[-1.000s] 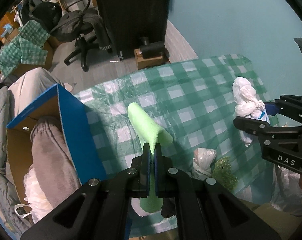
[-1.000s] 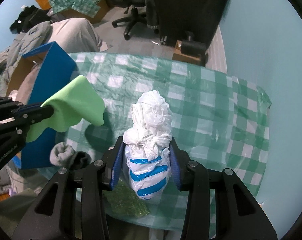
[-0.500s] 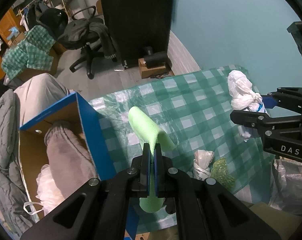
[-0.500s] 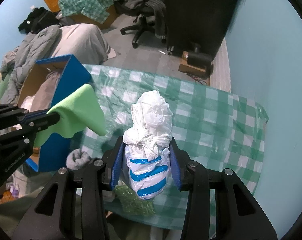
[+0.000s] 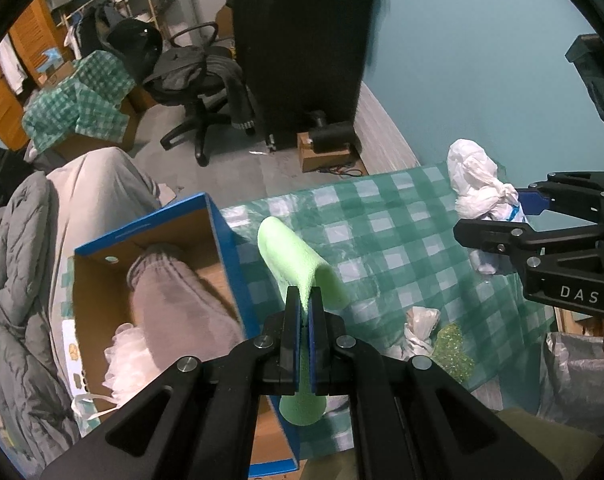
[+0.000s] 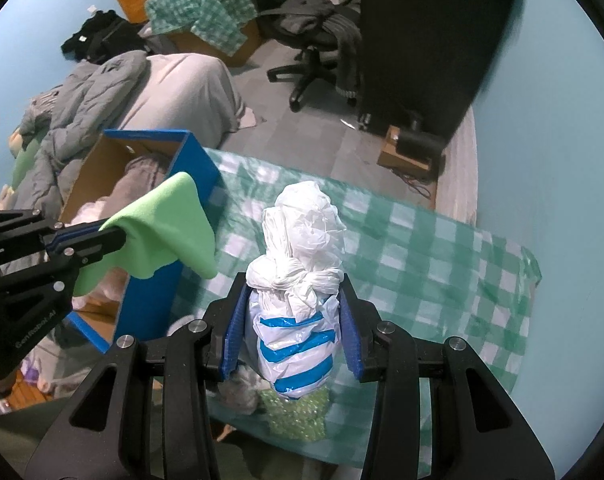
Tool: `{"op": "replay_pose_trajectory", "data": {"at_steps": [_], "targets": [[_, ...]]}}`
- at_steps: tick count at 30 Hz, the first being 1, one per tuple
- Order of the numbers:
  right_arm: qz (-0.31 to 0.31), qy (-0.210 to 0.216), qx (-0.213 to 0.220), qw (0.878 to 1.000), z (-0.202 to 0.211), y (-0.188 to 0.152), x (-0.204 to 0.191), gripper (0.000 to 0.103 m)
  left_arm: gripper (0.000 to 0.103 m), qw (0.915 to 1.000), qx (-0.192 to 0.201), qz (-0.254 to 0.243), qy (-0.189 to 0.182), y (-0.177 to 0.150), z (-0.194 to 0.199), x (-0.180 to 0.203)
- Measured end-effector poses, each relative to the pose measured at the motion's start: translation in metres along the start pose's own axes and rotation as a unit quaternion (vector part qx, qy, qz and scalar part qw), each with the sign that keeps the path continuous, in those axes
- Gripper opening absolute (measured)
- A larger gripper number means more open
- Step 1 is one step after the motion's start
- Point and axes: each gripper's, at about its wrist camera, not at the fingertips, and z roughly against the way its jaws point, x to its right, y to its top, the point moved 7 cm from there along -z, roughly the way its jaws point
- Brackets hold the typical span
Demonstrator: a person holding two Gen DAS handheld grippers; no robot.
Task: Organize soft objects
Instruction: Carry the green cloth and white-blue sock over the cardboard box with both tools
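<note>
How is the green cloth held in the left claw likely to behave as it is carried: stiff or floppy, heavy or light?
Probably floppy: the green cloth droops in folds either side of the left claw. Likely light, since a thin pinch at one spot holds all of it. It may sway or snag on the blue box edge beside it.

Box [image 5: 229, 264] left of table [image 5: 402, 240]; trousers [image 5: 173, 300] inside box.

Teal walls [image 5: 482, 60] close the room at twelve to three o'clock, above a grey floor [image 5: 237, 168]. A tall black cabinet [image 5: 302, 48] stands at twelve – beside it, at eleven, a black office chair [image 5: 197, 92] draped with dark clothing. Orange wooden doors [image 5: 5, 92] show at ten o'clock – dim light throughout
</note>
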Motion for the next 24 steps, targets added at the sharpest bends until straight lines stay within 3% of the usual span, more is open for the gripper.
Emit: {"op": "replay_pose_trajectory", "data": {"at_steps": [24], "targets": [[0.079,0.057,0.009,0.995,-0.016,0.050,-0.094,0.041,0.003,0.9941,0.026,0.095,0.046,-0.026,0.045,-0.104]]}}
